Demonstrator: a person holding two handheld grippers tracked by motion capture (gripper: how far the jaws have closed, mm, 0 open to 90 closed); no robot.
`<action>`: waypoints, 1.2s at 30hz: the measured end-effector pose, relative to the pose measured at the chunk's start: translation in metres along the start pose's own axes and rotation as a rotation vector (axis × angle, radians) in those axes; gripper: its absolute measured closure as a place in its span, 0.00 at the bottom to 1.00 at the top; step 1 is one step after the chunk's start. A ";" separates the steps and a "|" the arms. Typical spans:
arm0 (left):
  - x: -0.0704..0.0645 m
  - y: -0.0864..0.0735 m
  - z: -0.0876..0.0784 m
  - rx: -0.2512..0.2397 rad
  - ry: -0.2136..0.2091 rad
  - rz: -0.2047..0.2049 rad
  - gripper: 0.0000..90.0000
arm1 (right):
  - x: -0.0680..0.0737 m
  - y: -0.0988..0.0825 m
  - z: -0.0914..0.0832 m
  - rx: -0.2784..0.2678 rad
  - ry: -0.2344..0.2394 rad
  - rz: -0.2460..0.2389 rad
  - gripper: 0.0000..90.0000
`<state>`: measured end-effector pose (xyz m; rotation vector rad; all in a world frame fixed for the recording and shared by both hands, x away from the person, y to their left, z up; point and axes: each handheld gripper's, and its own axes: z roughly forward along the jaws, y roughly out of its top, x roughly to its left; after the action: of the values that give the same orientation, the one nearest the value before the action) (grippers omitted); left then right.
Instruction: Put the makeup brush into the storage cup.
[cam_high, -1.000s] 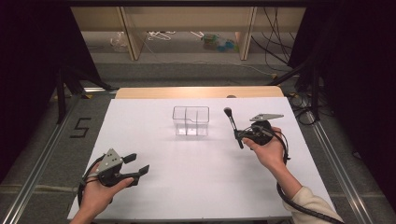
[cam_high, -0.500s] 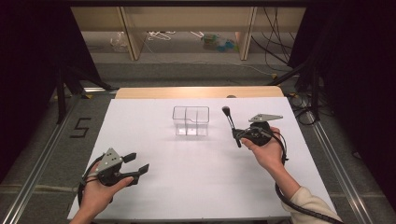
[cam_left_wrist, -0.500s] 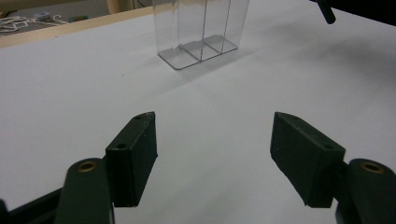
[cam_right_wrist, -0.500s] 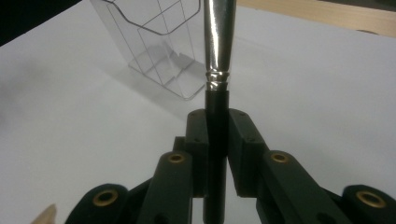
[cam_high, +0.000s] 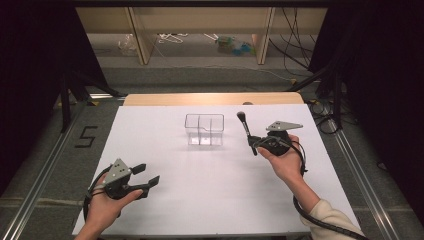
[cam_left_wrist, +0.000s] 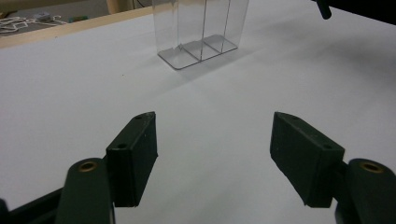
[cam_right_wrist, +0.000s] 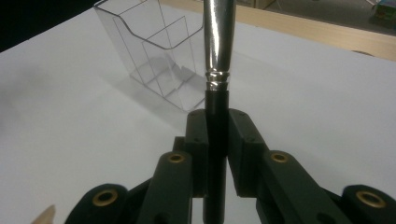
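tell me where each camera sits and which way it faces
High view: above the person's side, looking forward and down on the white table; both forearms, left gripper and right gripper show.
Left gripper view: rides that gripper, looks along its open jaws at the clear organizer.
Right gripper view: looks along jaws shut on the makeup brush.
All three share the organizer.

Right gripper grips a makeup brush beside the clear organizer.
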<state>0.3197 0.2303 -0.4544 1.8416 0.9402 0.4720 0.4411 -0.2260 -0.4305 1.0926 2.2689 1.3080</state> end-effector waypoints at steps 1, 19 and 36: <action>0.000 0.000 0.000 0.000 0.000 0.000 0.35 | 0.000 0.000 0.000 0.000 0.001 0.001 0.88; -0.029 0.042 0.037 -0.108 -0.106 -0.062 0.36 | 0.041 0.005 0.007 -0.078 0.128 -0.015 0.89; -0.059 0.090 0.106 -0.150 -0.222 -0.156 0.47 | 0.079 0.005 0.013 -0.115 0.220 -0.056 0.89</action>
<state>0.3892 0.1018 -0.4169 1.6326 0.8645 0.2304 0.3981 -0.1584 -0.4248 0.8784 2.3237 1.5819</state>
